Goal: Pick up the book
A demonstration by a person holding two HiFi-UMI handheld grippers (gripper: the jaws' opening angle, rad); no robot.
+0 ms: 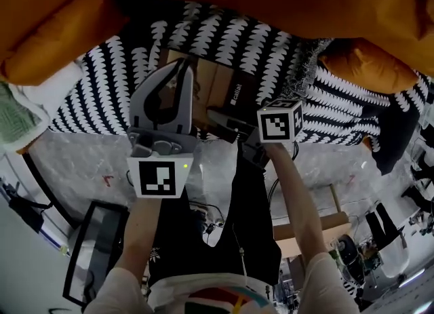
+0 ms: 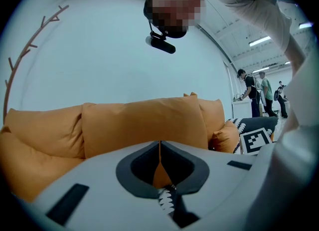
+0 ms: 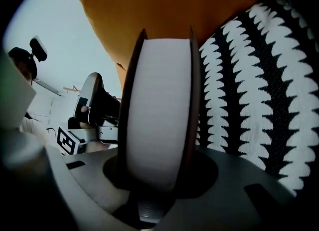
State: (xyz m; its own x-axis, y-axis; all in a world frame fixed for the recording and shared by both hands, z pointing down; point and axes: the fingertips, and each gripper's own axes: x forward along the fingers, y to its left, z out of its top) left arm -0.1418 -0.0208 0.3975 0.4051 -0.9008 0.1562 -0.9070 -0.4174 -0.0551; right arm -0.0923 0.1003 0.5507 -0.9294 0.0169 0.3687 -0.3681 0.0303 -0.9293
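Note:
A brown book (image 1: 215,83) lies on the black-and-white patterned throw (image 1: 230,34) of the orange sofa. My right gripper (image 1: 230,124), under its marker cube, reaches the book's near edge. In the right gripper view the book (image 3: 158,105) stands on edge between the jaws, white pages framed by dark covers, filling the gap with both sides against them. My left gripper (image 1: 184,63) hovers left of the book, a little above the throw. In the left gripper view its fingertips (image 2: 159,144) meet with nothing between them.
Orange cushions (image 1: 54,28) line the sofa's back, and another (image 1: 366,65) sits at the right. Clear plastic sheet (image 1: 81,163) covers the sofa's front. A black-framed panel (image 1: 95,245) leans on the floor at lower left. People (image 2: 255,100) stand far off by a white counter.

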